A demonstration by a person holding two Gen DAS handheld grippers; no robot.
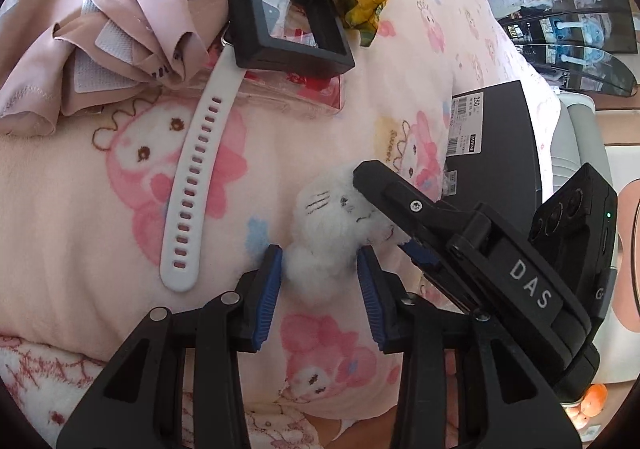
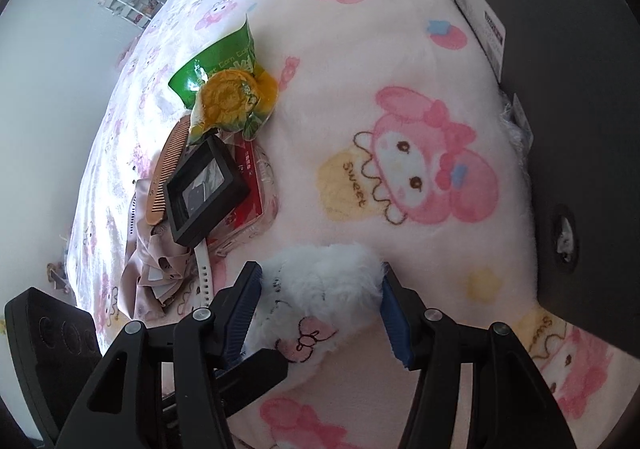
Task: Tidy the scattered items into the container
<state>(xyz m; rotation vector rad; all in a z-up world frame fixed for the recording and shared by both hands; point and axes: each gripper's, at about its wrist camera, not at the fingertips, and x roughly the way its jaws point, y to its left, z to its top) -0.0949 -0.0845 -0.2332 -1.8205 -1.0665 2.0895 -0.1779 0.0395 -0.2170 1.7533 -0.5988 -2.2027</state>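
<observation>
Both the left gripper (image 1: 320, 273) and right gripper (image 2: 320, 301) clamp one white plush toy (image 1: 332, 225) beside the dark box (image 2: 580, 129).

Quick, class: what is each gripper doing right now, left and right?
Left gripper: closed on the white plush toy, pads pressing its lower part.
Right gripper: closed on the same toy, a pad on each side.

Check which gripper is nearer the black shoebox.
Right. The right gripper holds the plush toy on the side facing the black shoebox; the left gripper grips the toy's far side, farther away.
</observation>
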